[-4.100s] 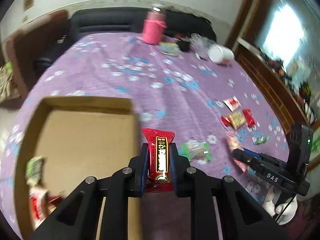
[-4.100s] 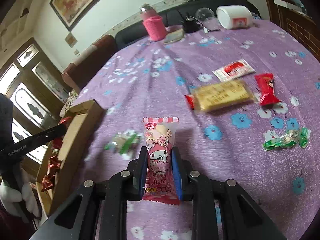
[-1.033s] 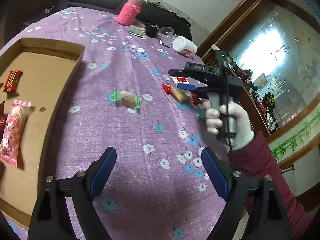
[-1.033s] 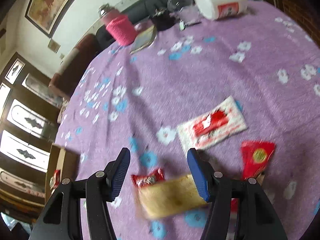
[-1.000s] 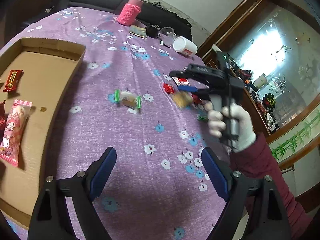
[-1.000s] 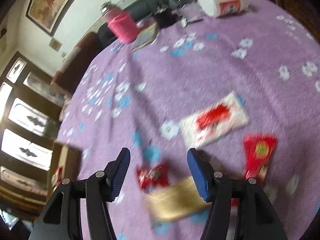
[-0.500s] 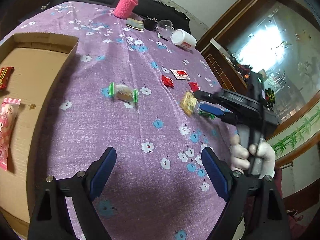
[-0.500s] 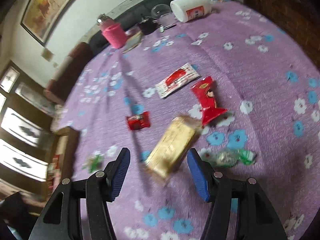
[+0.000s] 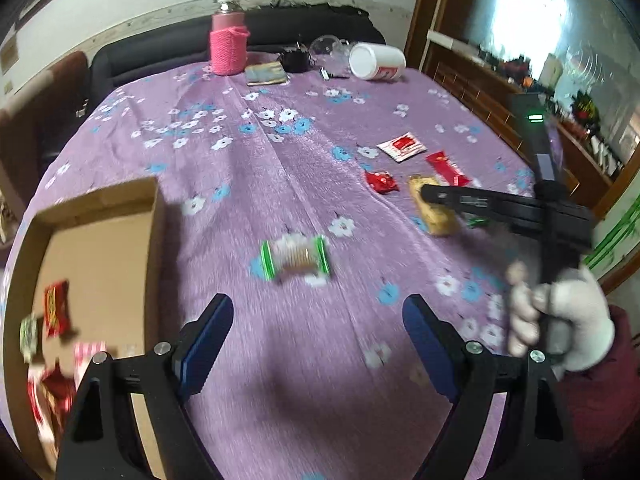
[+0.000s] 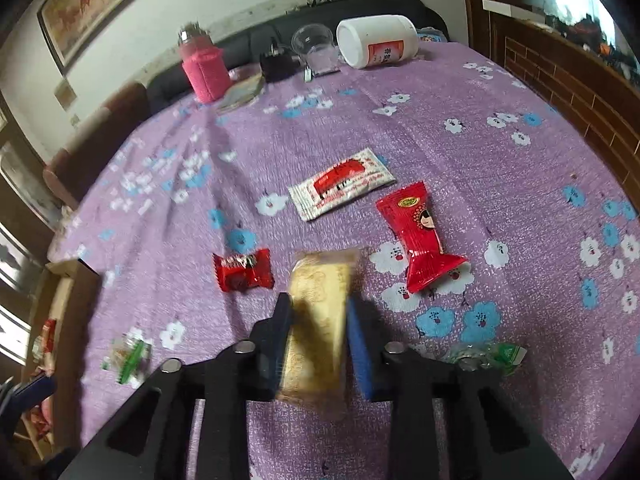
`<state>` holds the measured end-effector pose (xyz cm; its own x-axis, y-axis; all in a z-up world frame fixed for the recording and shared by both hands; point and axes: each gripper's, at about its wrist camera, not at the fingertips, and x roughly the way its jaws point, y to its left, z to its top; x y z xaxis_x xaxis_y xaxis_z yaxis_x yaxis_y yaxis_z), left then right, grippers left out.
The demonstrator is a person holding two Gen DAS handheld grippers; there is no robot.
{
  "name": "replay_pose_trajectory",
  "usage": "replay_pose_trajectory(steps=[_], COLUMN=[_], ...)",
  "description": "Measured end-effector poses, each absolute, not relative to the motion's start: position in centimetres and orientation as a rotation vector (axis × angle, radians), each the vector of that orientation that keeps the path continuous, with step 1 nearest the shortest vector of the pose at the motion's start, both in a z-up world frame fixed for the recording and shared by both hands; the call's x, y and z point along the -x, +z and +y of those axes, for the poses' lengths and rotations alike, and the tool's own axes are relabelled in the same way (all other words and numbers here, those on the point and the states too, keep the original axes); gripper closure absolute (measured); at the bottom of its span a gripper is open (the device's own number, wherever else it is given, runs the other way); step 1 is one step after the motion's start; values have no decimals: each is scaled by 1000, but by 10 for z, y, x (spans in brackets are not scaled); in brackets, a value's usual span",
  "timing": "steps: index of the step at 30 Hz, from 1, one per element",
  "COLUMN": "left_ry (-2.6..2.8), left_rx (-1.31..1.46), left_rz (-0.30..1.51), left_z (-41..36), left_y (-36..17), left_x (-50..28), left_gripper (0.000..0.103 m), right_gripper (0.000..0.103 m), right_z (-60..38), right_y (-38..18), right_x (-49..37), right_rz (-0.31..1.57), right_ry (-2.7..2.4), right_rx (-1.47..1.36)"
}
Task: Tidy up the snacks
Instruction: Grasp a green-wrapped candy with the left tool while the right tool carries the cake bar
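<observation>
Right wrist view: right gripper (image 10: 318, 330) jaws, apart half a second ago, just closed onto golden biscuit packet (image 10: 318, 320), pads now pressing both its long sides above purple tablecloth (image 10: 460, 140). Left gripper (image 9: 318, 344) wide and empty as before, now facing green-ended snack (image 9: 295, 256) beside cardboard box (image 9: 154, 216).
</observation>
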<state>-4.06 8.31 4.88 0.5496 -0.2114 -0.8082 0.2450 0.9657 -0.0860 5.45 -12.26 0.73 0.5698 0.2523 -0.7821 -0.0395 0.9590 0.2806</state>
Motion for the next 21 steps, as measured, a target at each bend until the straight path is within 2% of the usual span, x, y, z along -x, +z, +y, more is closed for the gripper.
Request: replay_pose_trajectory(steps=[6,9,10,12,14,15,16,18,20,21], left_ry=[-292,-281,-280,-302,-334,-346,-352,-351,-345,-342], left_rx=[-152,-191,-203,-215,-232,-232,-227,-213,-199,-196], left_rz=[996,1024,1033,1053,1049,1041,1032,1018,998,993], left_z=[65,59,57,54,49,48,49,50,51,51], left_y=[28,16,12,5,0,1,2,6,10,12], left_x=[-3,-18,-22,-23,-19,-16,-15,-13,-10,-9], left_gripper=[17,17,17,18,37,45,62,70,72,73], right_gripper=[83,80,77,63,52,50,48,48,49,65], right_z=[-127,-124,-123,-119,-113,-110,-106,-94,-87,-85], right_y=[5,3,4,4,6,6,6,6,5,5], right_x=[-57,-56,-56,-56,-54,-53,-52,-48,-46,-45], right_rz=[970,967,966,964,961,958,955,939,931,932], right_ry=[232,259,264,285,305,306,301,277,257,241], right_rx=[-302,-299,-291,-281,-260,-244,-218,-133,-70,-47])
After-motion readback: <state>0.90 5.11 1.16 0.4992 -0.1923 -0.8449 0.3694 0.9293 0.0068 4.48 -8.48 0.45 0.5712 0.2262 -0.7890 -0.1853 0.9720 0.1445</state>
